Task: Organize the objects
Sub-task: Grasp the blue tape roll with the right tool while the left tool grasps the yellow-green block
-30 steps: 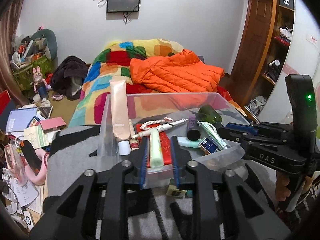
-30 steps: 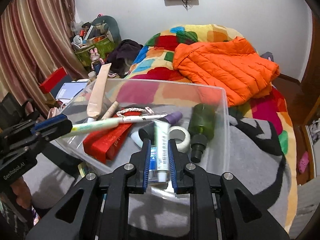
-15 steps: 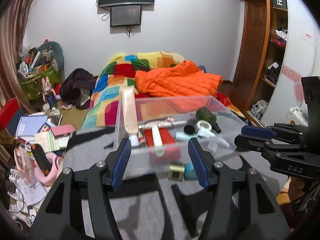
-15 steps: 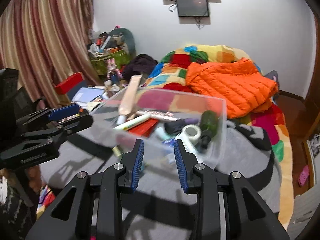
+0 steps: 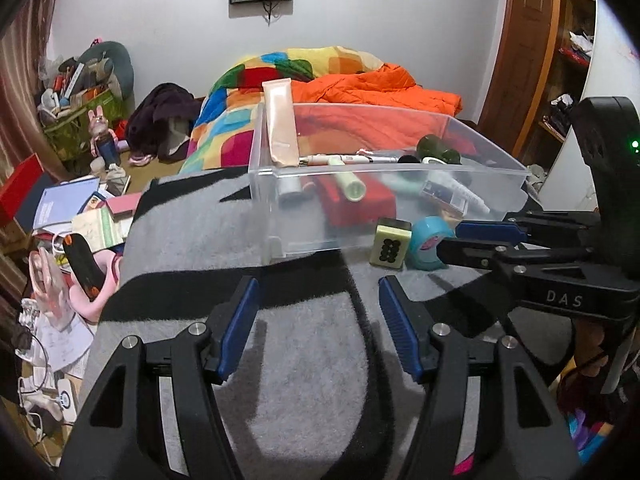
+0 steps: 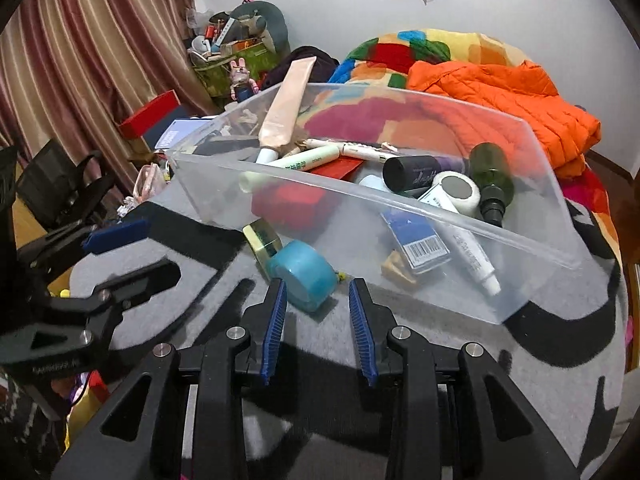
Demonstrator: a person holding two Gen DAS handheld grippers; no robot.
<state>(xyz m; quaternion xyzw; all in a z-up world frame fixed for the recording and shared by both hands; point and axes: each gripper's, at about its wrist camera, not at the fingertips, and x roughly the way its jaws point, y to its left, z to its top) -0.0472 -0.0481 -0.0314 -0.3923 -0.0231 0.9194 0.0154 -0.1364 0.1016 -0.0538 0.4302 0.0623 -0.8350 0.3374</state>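
Note:
A clear plastic bin (image 5: 496, 160) (image 6: 532, 216) stands on a grey and black blanket (image 5: 312, 352), filled with tubes, bottles and a red box. In front of it lie a blue tape roll (image 5: 426, 244) (image 6: 302, 274) and a pale green tile with black dots (image 5: 390, 244) (image 6: 264, 242). My left gripper (image 5: 318, 284) (image 6: 160, 248) is open over bare blanket, short of the bin, with nothing between its fingers. My right gripper (image 6: 318, 284) (image 5: 448, 239) is open, its tips right at the tape roll. The roll sits partly between them, and the pads do not press it.
Behind the bin lies a bed with a colourful quilt (image 5: 256, 80) and an orange jacket (image 6: 500, 88). Books, a red box and toys crowd the floor at the left (image 5: 72, 208). A striped curtain (image 6: 80, 60) hangs at the left, and a wooden door and shelves (image 5: 532, 48) stand at the right.
Both grippers let go of the tubes they held over the bin, which now lie inside. Both jaws have opened. Both grippers drew back and sank to the blanket before the bin.

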